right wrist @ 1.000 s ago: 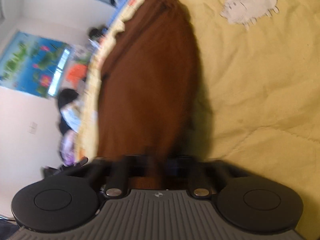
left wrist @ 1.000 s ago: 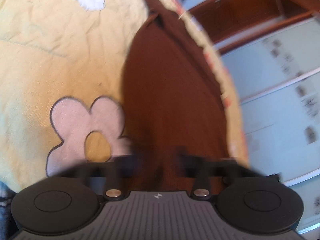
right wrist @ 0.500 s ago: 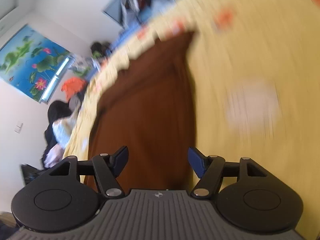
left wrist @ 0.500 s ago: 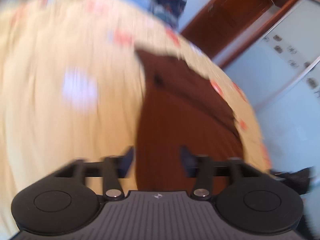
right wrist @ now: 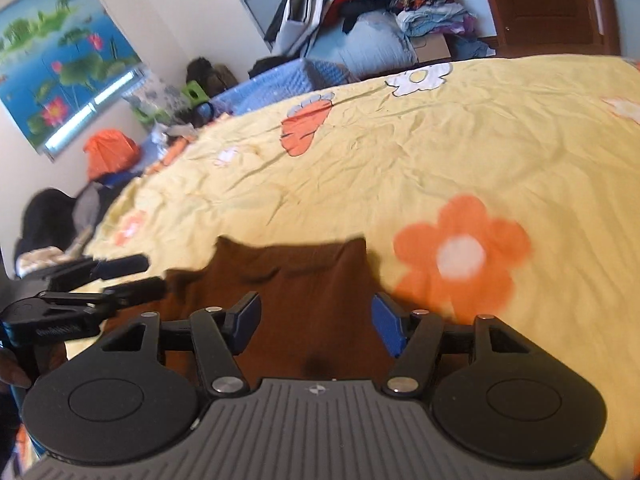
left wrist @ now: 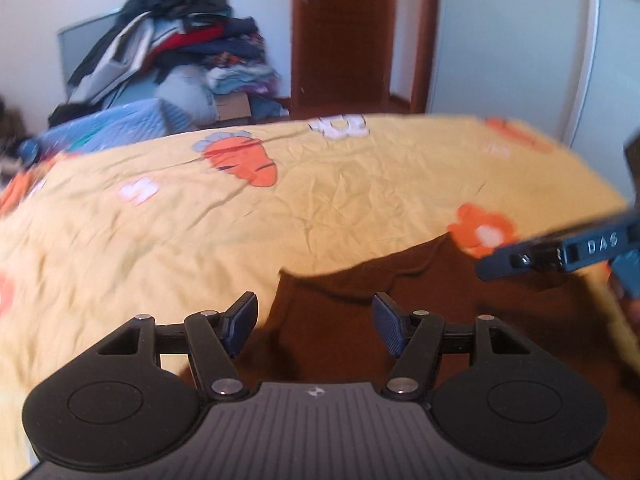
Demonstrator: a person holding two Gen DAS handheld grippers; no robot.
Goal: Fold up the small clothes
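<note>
The brown garment (left wrist: 420, 320) lies flat at the near edge of the yellow bedspread (left wrist: 200, 232), just beside an orange flower print (right wrist: 460, 256), with its far edge showing a notch and a couple of raised corners, so it may be a small pair of shorts or a shirt, though the blur makes it hard to say which. The left gripper (left wrist: 316, 322) hovers over the cloth's left border with its blue pads spread wide and nothing between them, and the right gripper (right wrist: 316, 320) does the same over the right half, jaws apart and empty; each shows at the margin of the other's camera, so they stand side by side above the same piece. From where things lie, I'd judge a fold is about to be taken. To do it well, each tool should come down on a matching corner or edge, pinch only the top layer without catching the bedspread underneath, and close fully before lifting. Then both should travel together at the same height so the crease runs straight, and lay the cloth down edge to edge before letting go. The wrinkled bedspread could bunch into the grip if the pads dig too low.
</note>
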